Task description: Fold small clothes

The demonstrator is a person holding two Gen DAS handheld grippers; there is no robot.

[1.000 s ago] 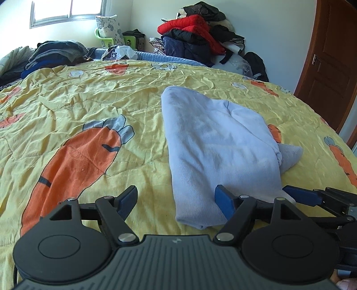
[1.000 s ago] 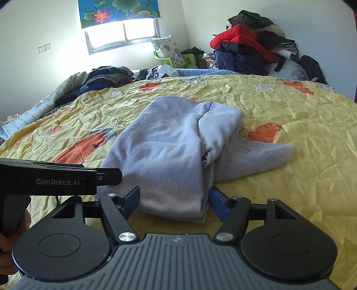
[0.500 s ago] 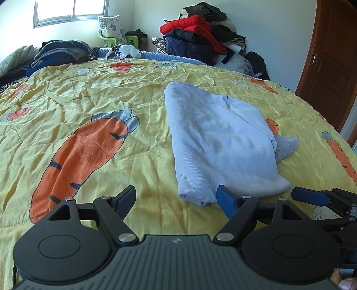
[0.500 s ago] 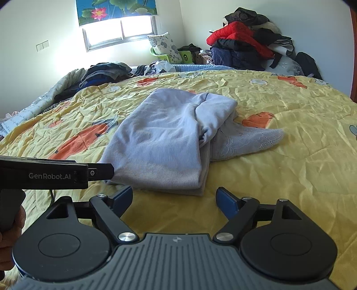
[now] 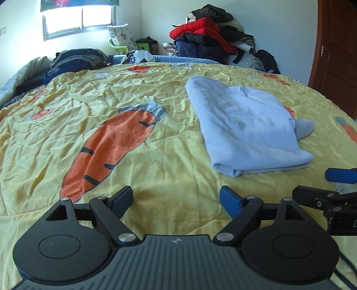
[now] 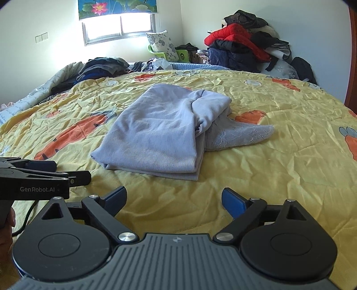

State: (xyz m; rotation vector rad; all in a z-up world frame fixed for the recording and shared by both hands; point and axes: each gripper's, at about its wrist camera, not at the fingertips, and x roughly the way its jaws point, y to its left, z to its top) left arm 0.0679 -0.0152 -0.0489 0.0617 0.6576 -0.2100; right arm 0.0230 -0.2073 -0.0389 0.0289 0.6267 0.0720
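A folded light-blue garment [image 5: 245, 125] lies on the yellow carrot-print bedspread [image 5: 156, 156], right of the big orange carrot [image 5: 111, 147] in the left wrist view and near the middle of the bed in the right wrist view [image 6: 165, 131]. Neither gripper touches it.

The left gripper [image 5: 176, 198] hovers near the bedspread with its jaws spread wide and nothing between them; the garment's near corner sits just beyond its right finger. The right gripper [image 6: 174, 198] is likewise spread wide and empty, with the garment's near folded edge a little farther off.

Only the right wrist view shows the stacked layers at the near edge and a lace-trimmed piece [image 6: 243, 135] sticking out to the right from under the fold; from the left it appears only as a small grey tip. The right view also catches the left gripper's side, marked GenRobot.AI, at its left border, and the flower poster [image 6: 116, 5] above the window. The left view alone shows the brown door [image 5: 334, 55] at far right. Both show the clothes pile [image 5: 214, 38] against the far wall.
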